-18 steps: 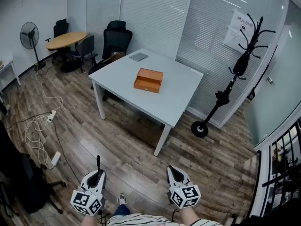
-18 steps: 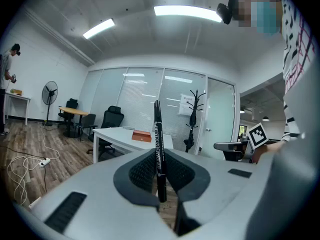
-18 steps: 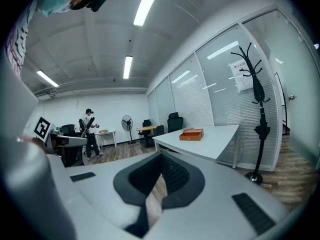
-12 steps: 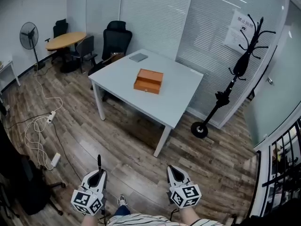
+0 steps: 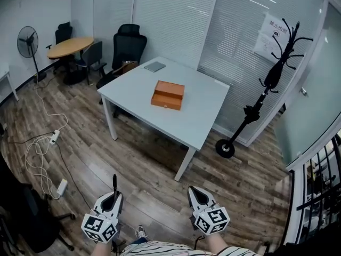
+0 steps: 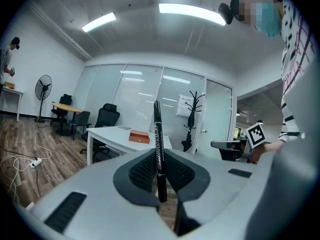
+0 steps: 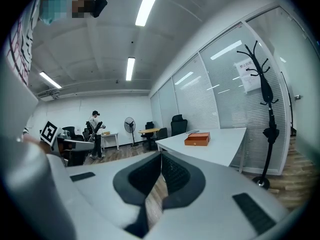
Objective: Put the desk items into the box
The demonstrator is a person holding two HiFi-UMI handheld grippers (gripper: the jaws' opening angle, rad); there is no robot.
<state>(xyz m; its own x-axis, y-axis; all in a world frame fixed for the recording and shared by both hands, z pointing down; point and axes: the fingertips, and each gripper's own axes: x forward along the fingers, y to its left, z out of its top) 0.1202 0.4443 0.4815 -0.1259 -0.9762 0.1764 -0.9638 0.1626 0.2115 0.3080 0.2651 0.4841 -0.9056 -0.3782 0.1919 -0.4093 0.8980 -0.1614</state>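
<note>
An orange box sits mid-way on a white table several steps ahead; it also shows small in the left gripper view as the orange box and in the right gripper view. My left gripper is shut on a black marker pen that stands upright between its jaws; the pen pokes out ahead of it. My right gripper is shut with nothing in it. Both hang low near my body, far from the table.
A grey flat item lies at the table's far corner. Black office chairs stand behind it, a coat stand to its right, a fan and round table at left. Cables lie on the wooden floor.
The view has shifted slightly, the table now a touch nearer. Both grippers hold their places, the left still gripping the pen.
</note>
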